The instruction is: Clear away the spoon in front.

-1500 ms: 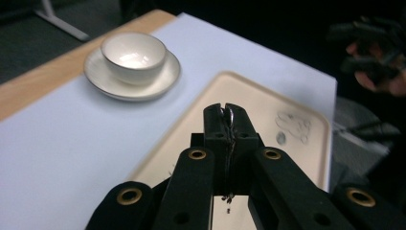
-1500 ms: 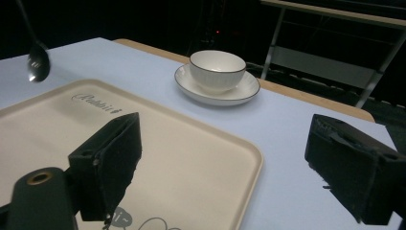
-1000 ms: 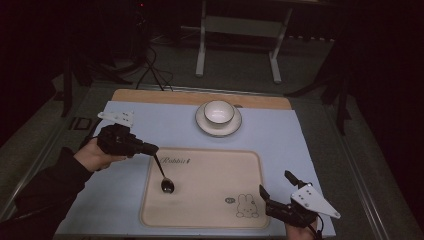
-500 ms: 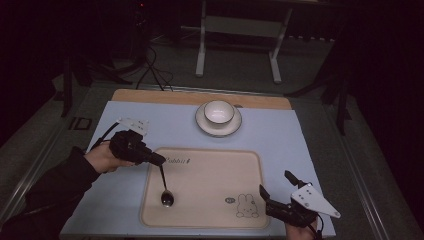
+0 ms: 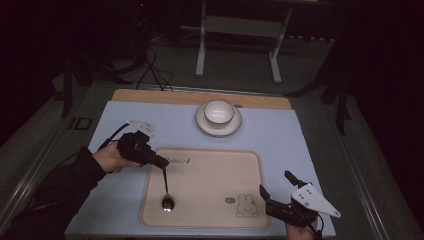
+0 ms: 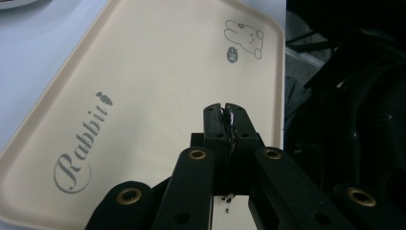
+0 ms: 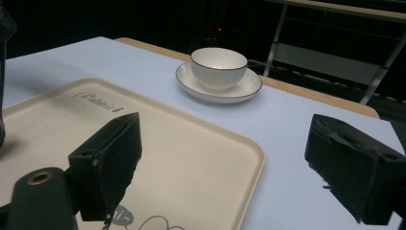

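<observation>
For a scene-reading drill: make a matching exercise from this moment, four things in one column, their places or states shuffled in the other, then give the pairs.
Things:
1. spoon
2. bowl
3. right gripper
4. tray

Places or states:
A. on a saucer beyond the tray
B. open, at the tray's near right corner
C. clamped by the left gripper, bowl end down over the tray
D. beige, with a rabbit drawing

Pairs: 1-C, 2-A, 3-B, 4-D

Dim room, dark surroundings; the lit table is sharp, near jaws slightly blurred.
</observation>
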